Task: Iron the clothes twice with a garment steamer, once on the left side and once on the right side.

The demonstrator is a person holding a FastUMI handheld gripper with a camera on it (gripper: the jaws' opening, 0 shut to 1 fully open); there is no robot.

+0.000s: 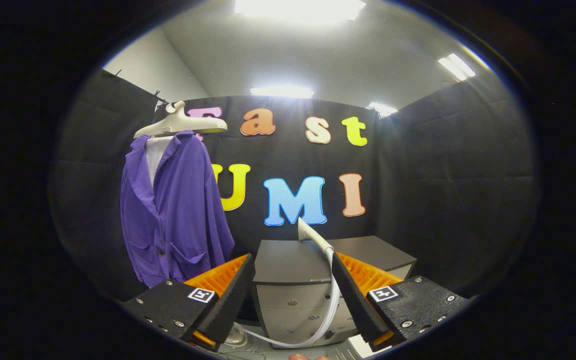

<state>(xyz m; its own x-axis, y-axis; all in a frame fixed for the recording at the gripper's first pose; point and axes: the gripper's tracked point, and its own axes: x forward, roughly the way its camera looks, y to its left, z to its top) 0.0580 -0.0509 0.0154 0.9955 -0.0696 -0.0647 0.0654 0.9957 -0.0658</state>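
Observation:
A purple jacket hangs on a white hanger against the booth's wall, beyond and to the left of my left finger. The white steamer head rises tilted just past the tip of my right finger. Its pale hose drops along that finger and loops low between the fingers. My gripper is open wide with nothing pressed between its fingers. Whether the steamer head touches the right finger I cannot tell.
A low cabinet with a dark top and pale drawer fronts stands just ahead of the fingers. A round pale object sits on the floor by the left finger. Part of a person's hand shows below the hose.

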